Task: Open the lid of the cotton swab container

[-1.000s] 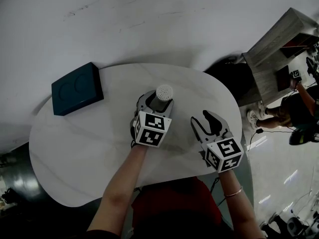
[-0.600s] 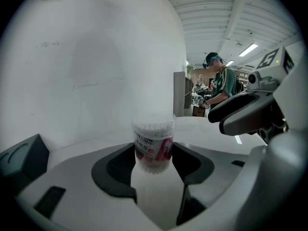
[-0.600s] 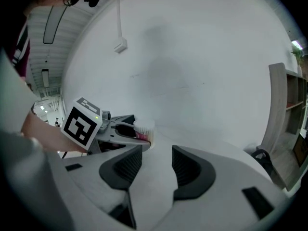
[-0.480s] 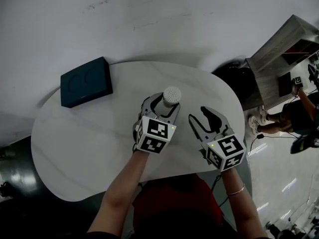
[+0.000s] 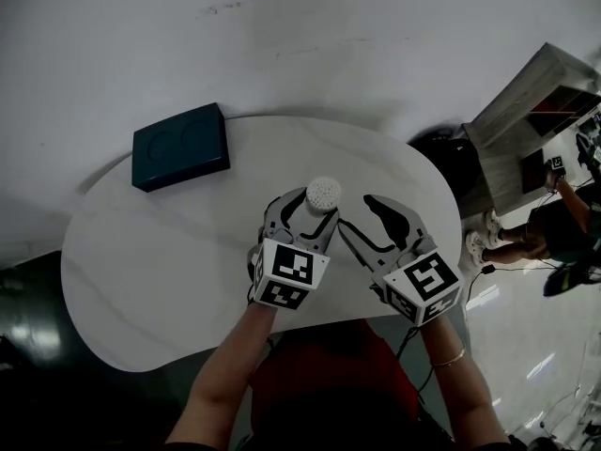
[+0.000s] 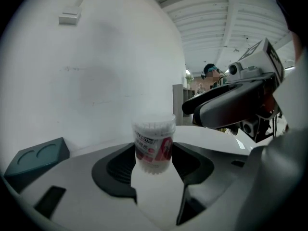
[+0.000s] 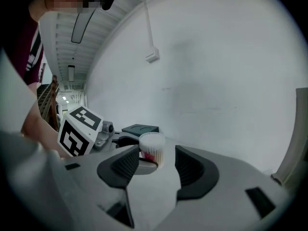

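Red-labelled cotton swab container [image 6: 154, 143] (print seemingly illegible).

Dark red top [image 5: 329, 383], forearms bare, a thin bangle [image 5: 449, 358] on the right wrist: the person at the worktop. The left claw [image 5: 302, 212] and right claw [image 5: 355, 212] share pale grey bodies and black ribbed pads, and each carries a white cube [image 5: 286, 272] printed with black square markers. The right claw's jaws are opening, the cotton swab container [image 5: 322, 194] just beyond their tips, not between them.
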Demonstrator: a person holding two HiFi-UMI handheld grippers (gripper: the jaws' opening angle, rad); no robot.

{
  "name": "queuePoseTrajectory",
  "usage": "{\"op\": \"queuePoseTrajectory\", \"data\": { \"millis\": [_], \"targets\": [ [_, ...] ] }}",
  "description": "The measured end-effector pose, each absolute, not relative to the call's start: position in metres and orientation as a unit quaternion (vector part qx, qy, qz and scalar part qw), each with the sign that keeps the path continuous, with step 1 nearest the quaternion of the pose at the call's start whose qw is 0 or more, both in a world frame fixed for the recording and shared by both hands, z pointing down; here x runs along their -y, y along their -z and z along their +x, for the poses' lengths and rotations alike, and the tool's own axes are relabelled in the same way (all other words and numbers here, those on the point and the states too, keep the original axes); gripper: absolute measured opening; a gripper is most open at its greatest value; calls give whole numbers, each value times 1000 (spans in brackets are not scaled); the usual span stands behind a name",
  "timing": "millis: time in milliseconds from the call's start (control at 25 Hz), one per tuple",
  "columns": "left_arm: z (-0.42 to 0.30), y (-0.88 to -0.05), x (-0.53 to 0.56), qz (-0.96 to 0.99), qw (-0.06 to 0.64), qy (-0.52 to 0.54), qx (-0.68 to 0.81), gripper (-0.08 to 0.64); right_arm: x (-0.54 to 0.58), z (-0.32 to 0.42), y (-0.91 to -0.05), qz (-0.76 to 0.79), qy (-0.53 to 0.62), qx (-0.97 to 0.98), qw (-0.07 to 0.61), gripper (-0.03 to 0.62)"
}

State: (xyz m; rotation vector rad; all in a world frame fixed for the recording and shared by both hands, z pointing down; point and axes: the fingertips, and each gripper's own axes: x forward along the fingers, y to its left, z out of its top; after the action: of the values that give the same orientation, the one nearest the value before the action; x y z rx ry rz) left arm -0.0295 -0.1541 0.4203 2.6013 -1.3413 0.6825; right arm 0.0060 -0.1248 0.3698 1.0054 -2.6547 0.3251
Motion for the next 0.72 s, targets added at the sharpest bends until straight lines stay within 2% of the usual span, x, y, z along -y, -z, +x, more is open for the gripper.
{"op": "queuePoseTrajectory", "data": {
  "millis": [120,720],
  "targets": [
    [-36,-415,141,864,68,-222,447,256,115,-9,-362,328,-99,926,157,242],
    [-50,-405,91,875,58,-208,433,256,81,-53,-357,247,-71,945,200,273]
  ]
}}
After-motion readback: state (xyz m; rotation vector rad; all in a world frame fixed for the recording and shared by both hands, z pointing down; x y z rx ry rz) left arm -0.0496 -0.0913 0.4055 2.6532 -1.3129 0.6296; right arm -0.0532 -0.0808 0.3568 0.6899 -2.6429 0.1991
